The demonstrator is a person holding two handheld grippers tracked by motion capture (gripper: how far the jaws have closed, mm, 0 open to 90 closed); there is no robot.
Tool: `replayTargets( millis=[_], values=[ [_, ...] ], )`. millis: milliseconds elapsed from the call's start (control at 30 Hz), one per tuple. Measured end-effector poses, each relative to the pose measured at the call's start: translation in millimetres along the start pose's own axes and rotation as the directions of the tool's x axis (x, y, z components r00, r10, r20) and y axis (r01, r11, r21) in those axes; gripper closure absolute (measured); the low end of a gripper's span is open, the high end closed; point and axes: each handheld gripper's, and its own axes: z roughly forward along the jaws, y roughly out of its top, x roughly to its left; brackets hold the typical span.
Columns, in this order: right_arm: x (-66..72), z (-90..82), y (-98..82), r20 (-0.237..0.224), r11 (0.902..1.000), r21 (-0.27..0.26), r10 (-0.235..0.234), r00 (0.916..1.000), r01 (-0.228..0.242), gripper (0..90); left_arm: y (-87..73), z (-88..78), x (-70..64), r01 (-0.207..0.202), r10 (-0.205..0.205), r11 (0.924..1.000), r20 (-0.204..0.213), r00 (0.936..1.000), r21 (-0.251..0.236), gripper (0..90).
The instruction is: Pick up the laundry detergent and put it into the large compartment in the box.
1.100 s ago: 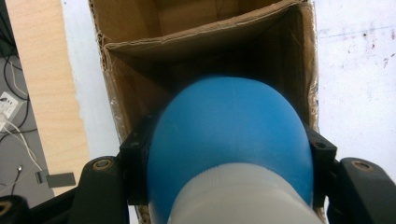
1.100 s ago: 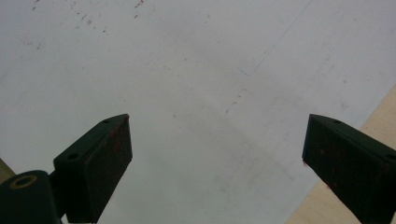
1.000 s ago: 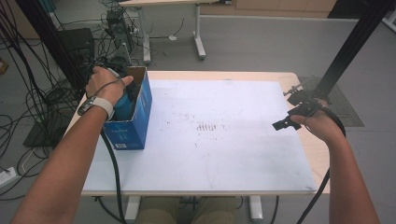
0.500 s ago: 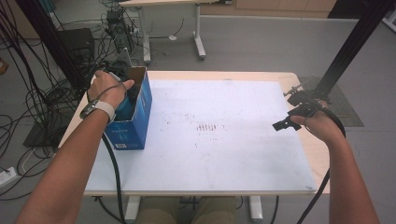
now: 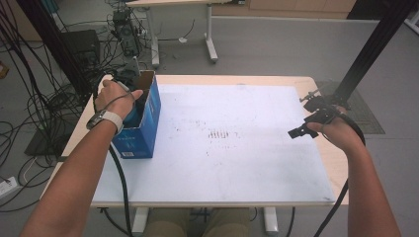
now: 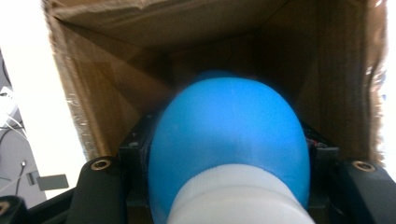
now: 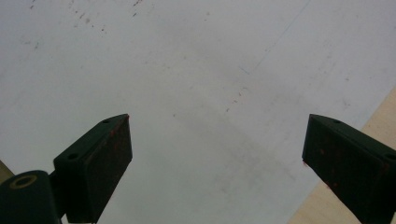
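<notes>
An open blue cardboard box [image 5: 146, 133] stands at the left edge of the table. My left gripper [image 5: 132, 107] reaches into its top, mostly hidden under the hand. In the left gripper view its black jaws press on both sides of a smooth, rounded blue object [image 6: 229, 135] with a white end [image 6: 233, 198], held inside the brown box interior [image 6: 102, 93]. My right gripper [image 5: 304, 118] hovers over the right side of the white board [image 5: 237, 148]. Its jaws stand wide open with nothing between them [image 7: 217, 140].
The wooden table edge [image 5: 336, 168] shows past the board on the right. A black frame post [image 5: 365, 54] rises behind the right hand. Cables and equipment [image 5: 123, 29] lie on the floor beyond the box. A cable [image 5: 121, 182] trails from the left gripper along the forearm.
The left hand has shifted slightly toward the near side at the box, still on the blue object. The right hand has not moved.
</notes>
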Motion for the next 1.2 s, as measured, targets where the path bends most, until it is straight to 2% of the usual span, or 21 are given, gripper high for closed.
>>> replayTargets(
  millis=[1200],
  values=[
    [2.5,-3.6,2.0,0.008,1.0,0.005,0.0,1.0,0.0,8.2,-0.8,1.1,2.4,-0.005,0.005,1.0,0.005,1.0,-0.001,37.4]
  ],
)
